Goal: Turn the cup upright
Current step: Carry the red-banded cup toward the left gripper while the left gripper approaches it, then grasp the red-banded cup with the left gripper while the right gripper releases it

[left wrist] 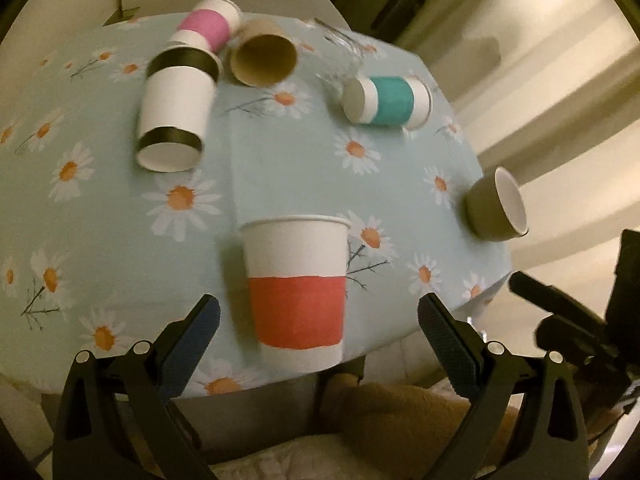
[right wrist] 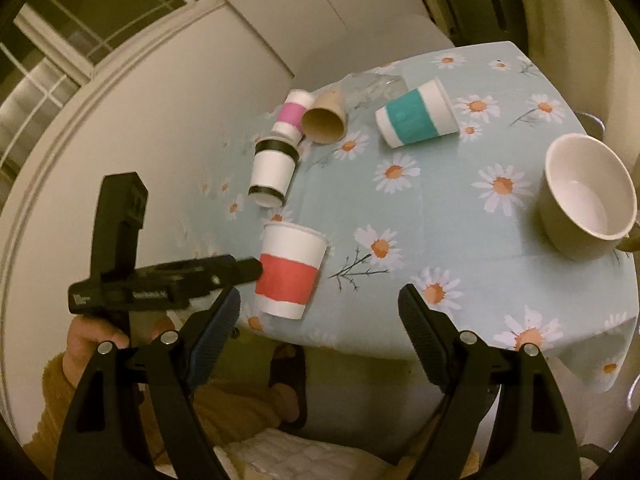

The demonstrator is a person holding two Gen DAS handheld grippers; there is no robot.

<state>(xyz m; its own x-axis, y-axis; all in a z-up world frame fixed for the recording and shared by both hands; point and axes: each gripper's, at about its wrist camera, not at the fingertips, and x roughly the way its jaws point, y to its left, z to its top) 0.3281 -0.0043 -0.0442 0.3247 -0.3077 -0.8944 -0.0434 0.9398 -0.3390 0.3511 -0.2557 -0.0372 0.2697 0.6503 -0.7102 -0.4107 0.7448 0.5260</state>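
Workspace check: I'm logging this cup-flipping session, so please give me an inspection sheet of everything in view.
Surface: table under a pale blue daisy cloth.
Job's things: red-banded cup stands upright at the near edge; black-banded cup, pink-banded cup, brown cup and teal-banded cup lie on their sides.
Clutter: olive mug, white inside, near the right edge; clear glass lying behind the cups.
Grippers: left gripper open, fingers either side of the red-banded cup, not touching; right gripper open, holding nothing.
Cables: nothing seen.
Surroundings: white wall and window to the left; the person's sandalled foot below the table.
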